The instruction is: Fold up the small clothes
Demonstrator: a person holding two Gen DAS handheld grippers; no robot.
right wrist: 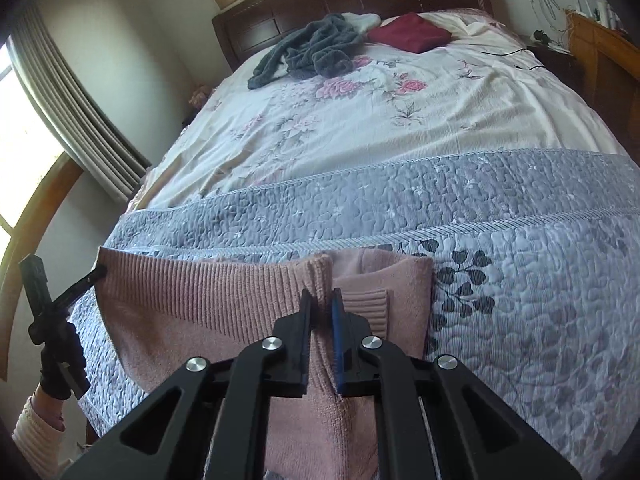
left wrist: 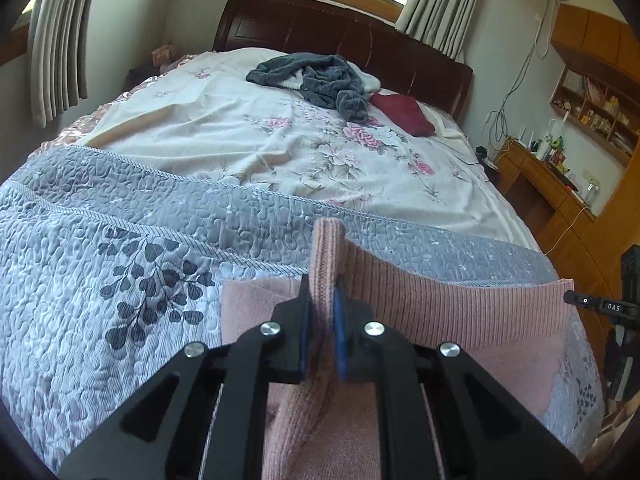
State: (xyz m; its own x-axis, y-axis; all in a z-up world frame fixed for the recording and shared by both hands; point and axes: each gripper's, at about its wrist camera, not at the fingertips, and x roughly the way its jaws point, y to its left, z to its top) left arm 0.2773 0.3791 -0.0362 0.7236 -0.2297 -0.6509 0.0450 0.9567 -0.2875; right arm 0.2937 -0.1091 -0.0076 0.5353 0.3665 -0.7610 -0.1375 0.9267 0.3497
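A pink knitted garment (left wrist: 460,300) lies on the grey-blue quilted cover (left wrist: 120,280) at the foot of the bed. My left gripper (left wrist: 323,294) is shut on a raised fold of its ribbed hem. In the right wrist view my right gripper (right wrist: 321,300) is shut on the other end of the same pink garment (right wrist: 192,292), pinching a ribbed fold. The hem runs stretched between the two. Each gripper shows at the edge of the other's view: the right gripper (left wrist: 572,297) at the hem's corner, the left gripper (right wrist: 98,271) held by a gloved hand (right wrist: 60,364).
Farther up the bed, on the floral sheet (left wrist: 240,132), lie a crumpled dark grey fleece (left wrist: 320,80) and a folded dark red cloth (left wrist: 404,114) near the dark headboard (left wrist: 360,36). A wooden desk (left wrist: 540,188) with cables stands right of the bed; curtains hang left.
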